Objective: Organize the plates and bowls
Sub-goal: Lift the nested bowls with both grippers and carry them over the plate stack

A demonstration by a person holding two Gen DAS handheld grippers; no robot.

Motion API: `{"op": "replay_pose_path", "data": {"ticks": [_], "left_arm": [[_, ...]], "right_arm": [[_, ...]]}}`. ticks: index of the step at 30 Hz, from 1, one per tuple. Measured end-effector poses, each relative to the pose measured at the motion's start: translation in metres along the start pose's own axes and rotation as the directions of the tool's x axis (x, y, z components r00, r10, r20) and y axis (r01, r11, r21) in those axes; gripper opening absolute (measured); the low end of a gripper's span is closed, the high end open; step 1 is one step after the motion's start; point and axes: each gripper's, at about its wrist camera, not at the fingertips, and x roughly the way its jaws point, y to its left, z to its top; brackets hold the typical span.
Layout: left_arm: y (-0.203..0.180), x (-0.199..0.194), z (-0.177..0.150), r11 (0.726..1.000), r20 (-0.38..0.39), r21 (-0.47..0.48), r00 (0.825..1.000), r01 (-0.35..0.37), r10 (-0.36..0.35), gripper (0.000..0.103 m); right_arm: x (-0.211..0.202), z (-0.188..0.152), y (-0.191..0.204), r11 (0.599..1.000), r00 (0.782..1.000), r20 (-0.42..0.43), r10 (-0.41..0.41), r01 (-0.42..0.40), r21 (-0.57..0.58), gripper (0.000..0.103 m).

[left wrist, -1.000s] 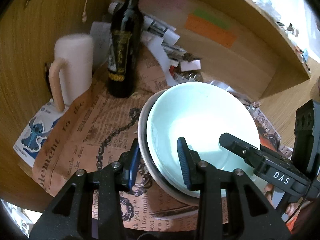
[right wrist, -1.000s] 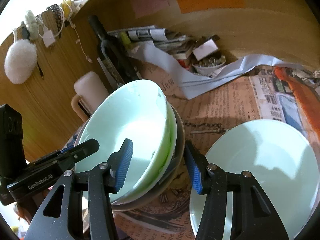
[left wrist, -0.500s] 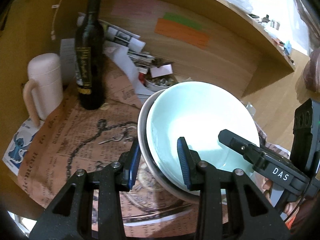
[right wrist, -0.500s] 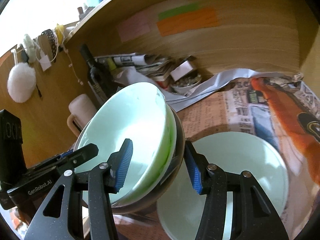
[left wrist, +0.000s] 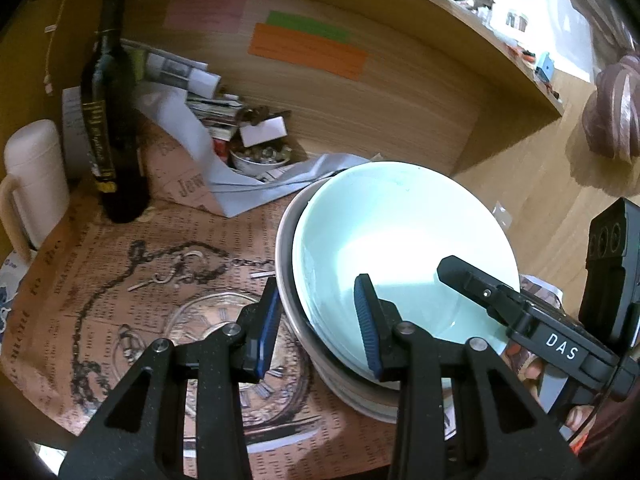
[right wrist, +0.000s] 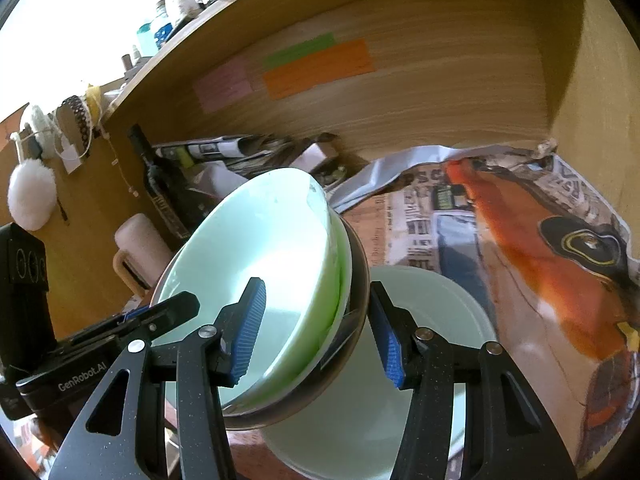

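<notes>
A stack of nested bowls hangs tilted above the newspaper-covered shelf: a pale green bowl [left wrist: 400, 248] sits inside a grey outer bowl [left wrist: 286, 292]. My left gripper [left wrist: 318, 304] is shut on the stack's near left rim, one pad outside the grey bowl and one inside the green one. In the right wrist view my right gripper [right wrist: 316, 312] is shut on the opposite rim of the same pale green bowl [right wrist: 260, 248] and grey bowl [right wrist: 358, 280]. A pale green plate [right wrist: 440, 320] lies flat on the newspaper, partly under the stack.
A dark wine bottle [left wrist: 108, 120] and a cream mug [left wrist: 36, 176] stand at the left. A small dish of odds and ends [left wrist: 260, 158] and crumpled papers lie against the wooden back wall with sticky notes [left wrist: 308, 50]. A wooden side wall [right wrist: 592, 92] closes the right.
Both grippers have carried the bowl stack to the right and slightly up. The bottle and mug slid left in the left wrist view; the plate now lies partly beneath the stack.
</notes>
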Motion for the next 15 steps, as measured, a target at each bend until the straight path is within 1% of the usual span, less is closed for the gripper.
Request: {"op": "replay_pose_path", "data": {"ticks": [9,15], "left_arm": [[-0.018,0.020,-0.005,1.000,-0.047,0.021,0.999,0.023,-0.022,0.036],[-0.022,0.030,-0.006,0.999,-0.076,0.026,0.997,0.029,-0.027,0.036]], "right_arm": [[-0.005,-0.005,-0.026,0.999,0.999,-0.016,-0.030,0.031,0.041,0.048],[-0.002,-0.006,-0.038,0.997,0.998,-0.030,-0.049,0.051,0.056,0.048]]}}
